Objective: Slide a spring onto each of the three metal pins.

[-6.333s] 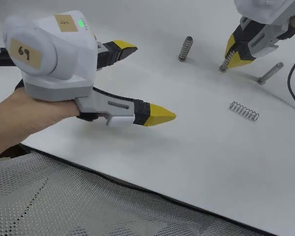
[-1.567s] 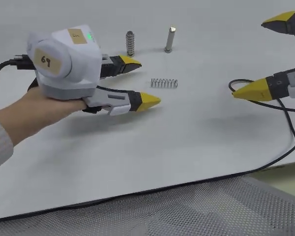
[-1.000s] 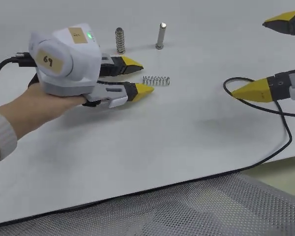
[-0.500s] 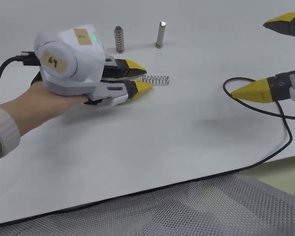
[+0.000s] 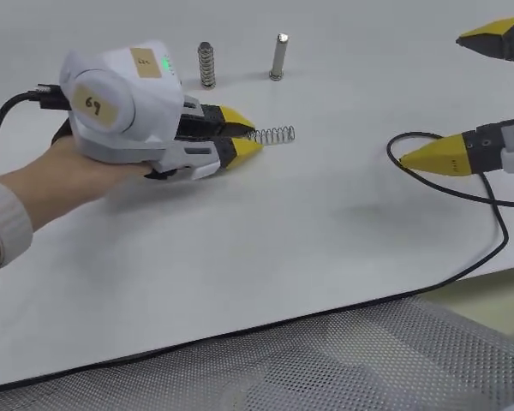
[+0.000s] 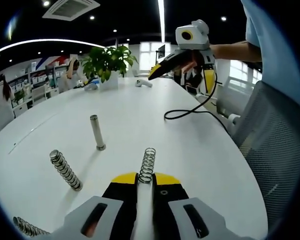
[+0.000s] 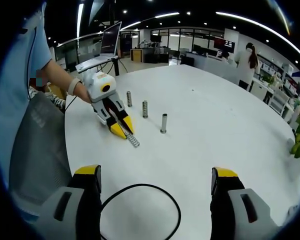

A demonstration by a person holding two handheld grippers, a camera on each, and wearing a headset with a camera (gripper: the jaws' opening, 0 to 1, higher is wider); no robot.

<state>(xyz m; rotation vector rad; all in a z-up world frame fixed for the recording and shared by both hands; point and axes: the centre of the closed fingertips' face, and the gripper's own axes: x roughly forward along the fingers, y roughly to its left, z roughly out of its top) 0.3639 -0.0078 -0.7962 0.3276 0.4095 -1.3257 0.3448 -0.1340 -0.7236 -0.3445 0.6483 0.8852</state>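
Head view: left gripper [image 5: 247, 139] sits centre-left of frame, fingers pinched on one end of the loose spring [image 5: 274, 134], w/ the rest sticking out to the right over the table [image 5: 265, 248]. At top, bare pin [image 5: 278, 56] & sprung pin [image 5: 206, 64] stand upright, side by side. Right gripper [image 5: 430, 98] at right edge, fingers spread wide, holding nothing; black cable [image 5: 488, 248] loops below it.
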